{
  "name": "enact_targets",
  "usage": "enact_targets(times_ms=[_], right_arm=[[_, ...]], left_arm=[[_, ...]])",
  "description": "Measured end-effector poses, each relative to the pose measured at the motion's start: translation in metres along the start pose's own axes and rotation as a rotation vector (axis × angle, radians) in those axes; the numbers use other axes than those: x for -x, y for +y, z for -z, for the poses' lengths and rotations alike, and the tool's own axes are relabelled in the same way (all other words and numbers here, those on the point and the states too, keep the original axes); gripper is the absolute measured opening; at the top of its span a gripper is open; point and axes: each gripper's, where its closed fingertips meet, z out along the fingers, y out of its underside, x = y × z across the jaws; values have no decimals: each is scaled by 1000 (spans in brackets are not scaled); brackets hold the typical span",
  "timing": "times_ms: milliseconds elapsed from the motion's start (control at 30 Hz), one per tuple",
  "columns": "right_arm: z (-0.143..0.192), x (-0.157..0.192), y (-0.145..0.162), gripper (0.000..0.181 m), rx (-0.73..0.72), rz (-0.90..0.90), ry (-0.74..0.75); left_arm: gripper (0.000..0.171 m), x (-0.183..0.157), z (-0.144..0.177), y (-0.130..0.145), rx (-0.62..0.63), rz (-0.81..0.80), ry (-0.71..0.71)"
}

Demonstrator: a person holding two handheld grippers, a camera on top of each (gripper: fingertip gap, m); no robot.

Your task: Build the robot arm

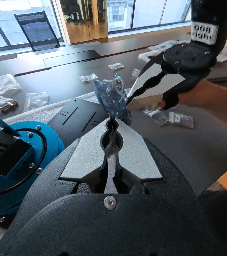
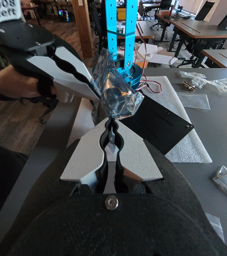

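Bag (image 1: 110, 97) of clear plastic hangs above the black plate (image 1: 75, 116) on the worktop (image 1: 172, 145). Left hand-held gripper (image 1: 112, 117) is closed on its one edge, right hand-held gripper (image 2: 112, 118) on another, beside the blue base (image 2: 130, 74).

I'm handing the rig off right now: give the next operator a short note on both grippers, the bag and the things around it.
Left gripper: shut on the bag's edge.
Right gripper: shut on the same bag, at another edge.
The bag is clear plastic with dark parts inside, held up between the two grippers above the black plate; whether it is open cannot be told.
The plate lies on white foam beside the blue arm base.
Small clear packets are scattered on the grey table, untouched.
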Motion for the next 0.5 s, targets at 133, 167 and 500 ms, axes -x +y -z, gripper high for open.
enact_targets(times_ms=[133, 167, 500], right_arm=[[-3, -3, 0, 0, 60, 32, 39], [-3, -4, -1, 0, 63, 23, 43], [-8, -19, -12, 41, -173, -448, -23]], left_arm=[[0, 1, -2, -1, 46, -116, -70], [0, 2, -2, -2, 45, -104, -69], [0, 5, -2, -5, -31, 66, 14]])
